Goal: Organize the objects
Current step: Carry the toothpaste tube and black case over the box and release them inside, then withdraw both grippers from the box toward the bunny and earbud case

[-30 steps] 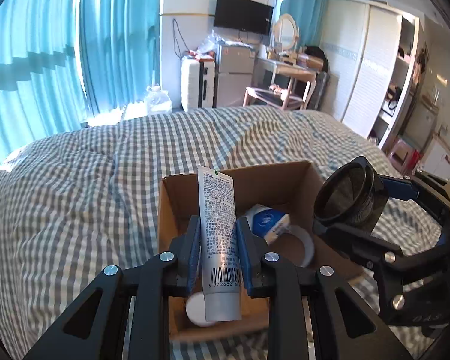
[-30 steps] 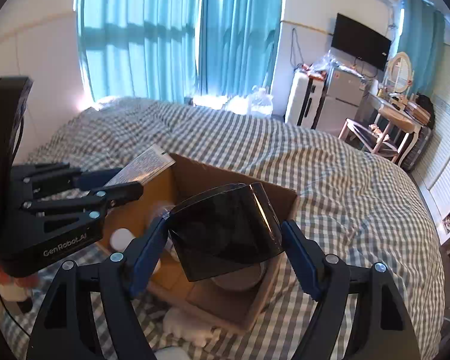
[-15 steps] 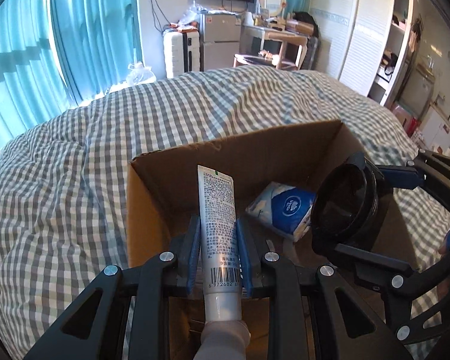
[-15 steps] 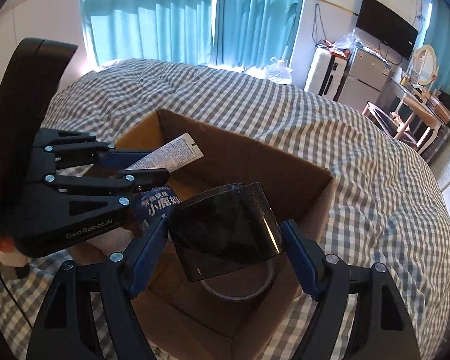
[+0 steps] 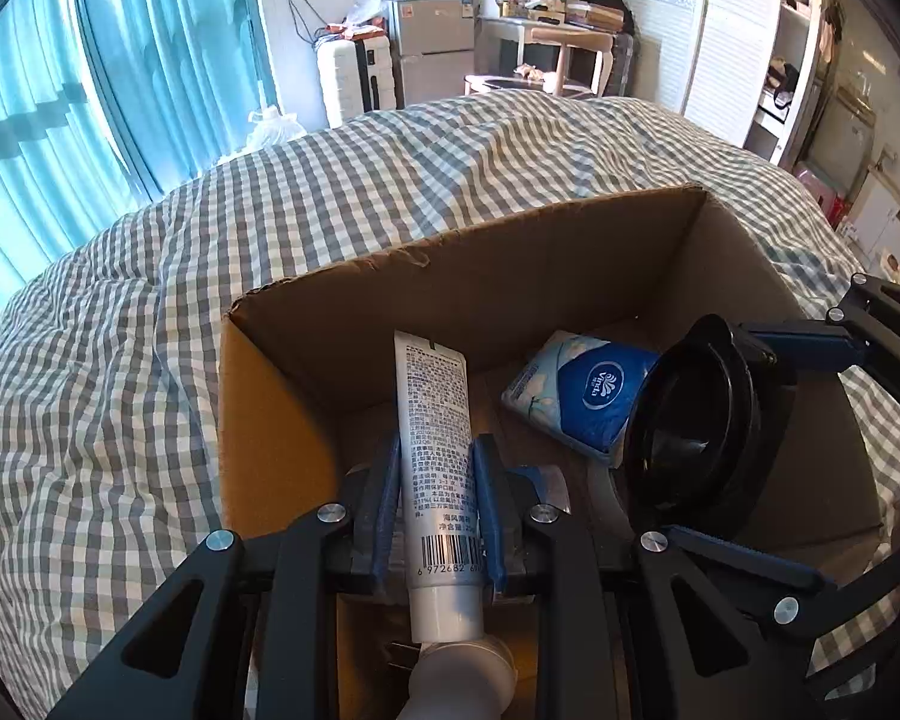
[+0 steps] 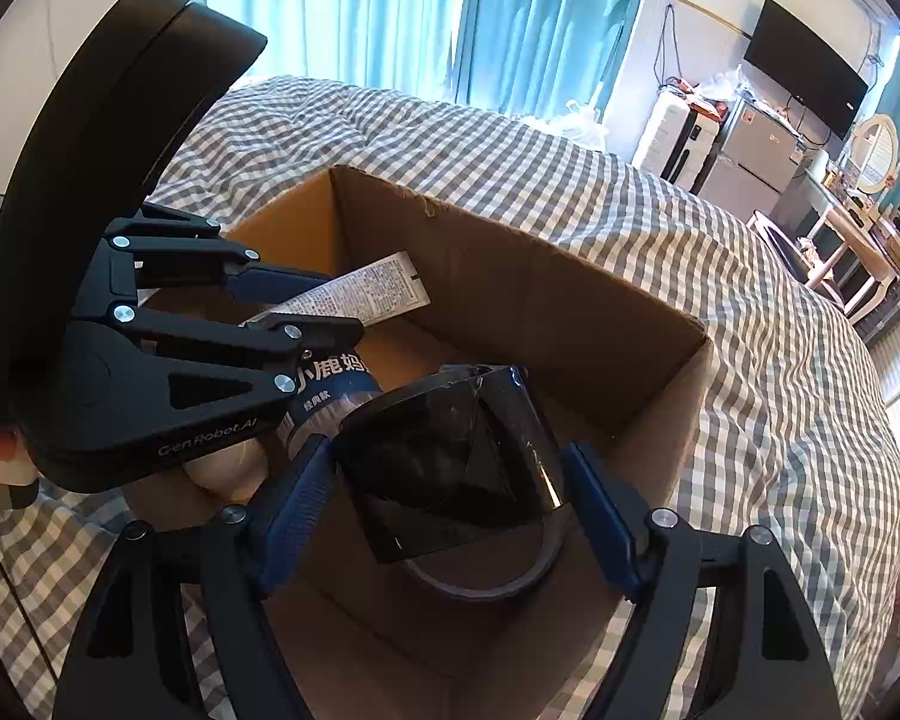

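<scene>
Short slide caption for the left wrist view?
Fingers clamp a white tube over the cardboard box on a checked bed.

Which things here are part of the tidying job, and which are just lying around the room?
In the job: tube, dark cup, box, tissue pack, tape roll.
Lying about: suitcase, fridge, TV, mirror.

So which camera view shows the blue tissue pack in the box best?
The left wrist view: the tissue pack lies in plain sight on the cardboard box floor, logo visible. In the right wrist view I cannot find it; the dark cup probably hides it.
</scene>
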`<action>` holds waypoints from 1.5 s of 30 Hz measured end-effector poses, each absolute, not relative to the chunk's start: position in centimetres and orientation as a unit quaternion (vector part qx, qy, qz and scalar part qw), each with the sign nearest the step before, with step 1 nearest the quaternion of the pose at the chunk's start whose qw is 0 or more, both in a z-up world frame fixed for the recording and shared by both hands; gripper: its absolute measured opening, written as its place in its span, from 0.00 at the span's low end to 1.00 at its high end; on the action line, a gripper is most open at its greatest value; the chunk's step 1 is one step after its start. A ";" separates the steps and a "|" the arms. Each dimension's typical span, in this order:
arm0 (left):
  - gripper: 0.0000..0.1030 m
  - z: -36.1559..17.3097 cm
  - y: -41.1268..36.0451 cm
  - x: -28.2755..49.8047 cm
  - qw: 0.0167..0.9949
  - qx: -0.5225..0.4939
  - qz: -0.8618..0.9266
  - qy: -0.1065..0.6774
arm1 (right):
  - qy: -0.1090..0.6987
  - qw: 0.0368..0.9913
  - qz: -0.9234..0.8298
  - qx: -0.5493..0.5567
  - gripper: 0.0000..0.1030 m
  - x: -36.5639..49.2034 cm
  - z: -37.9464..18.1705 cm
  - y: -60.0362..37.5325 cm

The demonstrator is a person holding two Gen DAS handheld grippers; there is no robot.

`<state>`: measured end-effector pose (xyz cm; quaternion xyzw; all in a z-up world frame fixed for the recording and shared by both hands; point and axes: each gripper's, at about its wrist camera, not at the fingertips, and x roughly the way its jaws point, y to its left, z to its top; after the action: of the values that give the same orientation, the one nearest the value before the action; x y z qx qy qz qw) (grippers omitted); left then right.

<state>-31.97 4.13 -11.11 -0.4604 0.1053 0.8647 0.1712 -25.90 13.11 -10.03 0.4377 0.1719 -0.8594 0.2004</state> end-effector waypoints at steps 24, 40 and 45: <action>0.81 -2.6 1.2 -27.0 0.150 -0.386 0.908 0.069 | 0.116 0.182 -0.896 0.387 0.95 -21.8 -2.5 16.5; 0.94 6.8 -1.0 -13.9 0.082 -0.303 0.946 0.078 | 0.111 0.147 -0.941 0.284 0.97 -9.2 8.0 17.9; 0.95 6.8 -1.8 -10.2 0.054 -0.294 0.952 0.066 | 0.114 0.123 -0.948 0.270 0.97 -5.7 8.4 18.2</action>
<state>-10.24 -1.78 6.84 -0.2942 0.0662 0.9519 0.0545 -5.65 18.23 8.43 0.2697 0.1138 -0.9482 0.1233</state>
